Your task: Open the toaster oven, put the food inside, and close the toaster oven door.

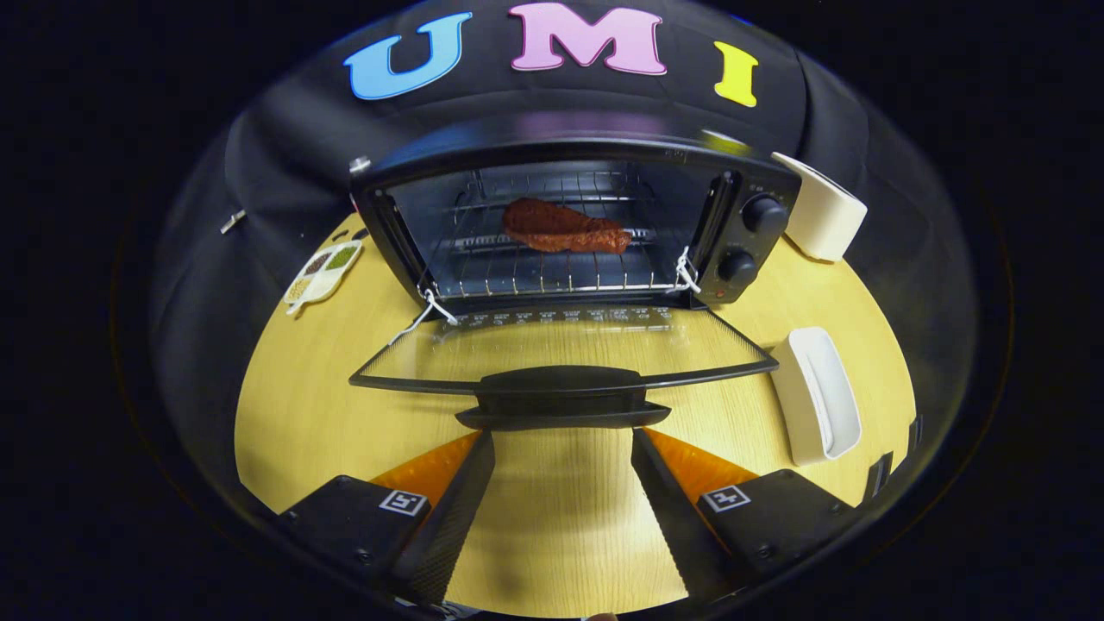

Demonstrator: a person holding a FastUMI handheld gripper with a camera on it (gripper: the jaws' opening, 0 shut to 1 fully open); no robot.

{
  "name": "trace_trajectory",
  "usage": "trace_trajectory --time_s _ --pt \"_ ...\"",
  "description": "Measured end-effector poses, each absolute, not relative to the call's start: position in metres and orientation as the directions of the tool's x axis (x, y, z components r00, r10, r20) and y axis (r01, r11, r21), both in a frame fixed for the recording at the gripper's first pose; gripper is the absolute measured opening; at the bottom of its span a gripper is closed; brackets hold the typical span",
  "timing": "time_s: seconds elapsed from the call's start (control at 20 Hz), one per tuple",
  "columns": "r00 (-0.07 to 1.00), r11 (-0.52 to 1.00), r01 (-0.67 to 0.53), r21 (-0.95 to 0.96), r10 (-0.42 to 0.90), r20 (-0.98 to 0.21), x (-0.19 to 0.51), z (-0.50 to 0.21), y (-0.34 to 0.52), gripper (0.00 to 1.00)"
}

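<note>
A black toaster oven stands on the wooden table with its glass door folded down flat toward me. A brown piece of food lies on the wire rack inside the oven. The door's black handle runs along its near edge. My gripper is open, its fingertips just under and in front of that handle, one at each side of its middle. Nothing is held between the fingers.
A white rectangular dish lies on the table right of the door. Another white container stands beside the oven's right side, past the two knobs. A small tray of seasonings sits left of the oven.
</note>
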State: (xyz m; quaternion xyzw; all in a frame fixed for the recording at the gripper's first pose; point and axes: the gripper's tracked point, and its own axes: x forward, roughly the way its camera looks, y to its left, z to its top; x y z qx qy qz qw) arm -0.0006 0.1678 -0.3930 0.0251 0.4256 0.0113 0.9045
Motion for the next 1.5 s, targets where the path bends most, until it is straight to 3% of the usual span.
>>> trace_trajectory --time_s 0.55,0.95,1.5 --pt "0.787 0.995 0.013 0.101 0.052 -0.615 0.076 -0.299 0.164 0.99" --pt "0.829 0.995 -0.012 0.098 0.065 -0.555 0.073 -0.266 0.148 0.99" --pt "0.960 0.997 -0.034 0.064 0.050 -0.276 0.073 -0.116 0.095 0.99"
